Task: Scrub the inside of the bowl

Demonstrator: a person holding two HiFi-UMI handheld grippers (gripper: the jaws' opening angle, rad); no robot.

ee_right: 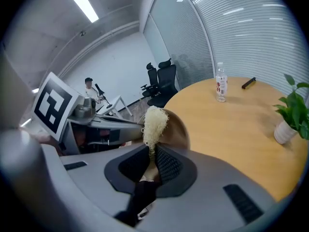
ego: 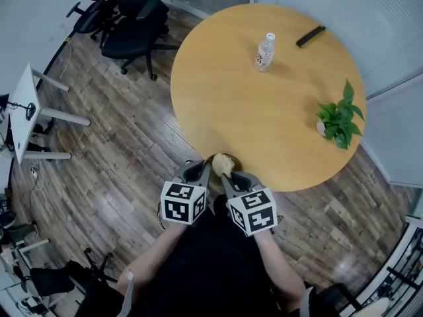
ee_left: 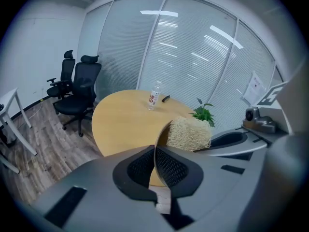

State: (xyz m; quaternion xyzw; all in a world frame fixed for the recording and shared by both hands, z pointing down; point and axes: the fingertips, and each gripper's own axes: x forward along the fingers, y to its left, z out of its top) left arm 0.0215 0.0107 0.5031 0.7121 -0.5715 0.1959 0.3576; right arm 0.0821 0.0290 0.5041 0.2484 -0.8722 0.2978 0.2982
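A brown bowl (ego: 229, 159) is held tilted at the near edge of the round wooden table (ego: 264, 104). My left gripper (ego: 200, 172) is shut on the bowl's thin rim; in the left gripper view the rim (ee_left: 162, 136) runs edge-on between the jaws of that gripper (ee_left: 155, 166). My right gripper (ego: 231, 179) is shut on a pale fibrous scrubber (ego: 221, 165), which sits against the inside of the bowl. In the right gripper view the scrubber (ee_right: 154, 122) sticks up from the right gripper (ee_right: 152, 161), in front of the bowl (ee_right: 177, 129). The scrubber (ee_left: 189, 133) also shows beside the rim.
On the table stand a water bottle (ego: 264, 51), a black bar-shaped object (ego: 310, 35) and a potted plant (ego: 340, 119). Black office chairs (ego: 132, 18) stand at the far left, a white desk (ego: 26, 111) at the left. A person (ee_right: 89, 88) sits far behind.
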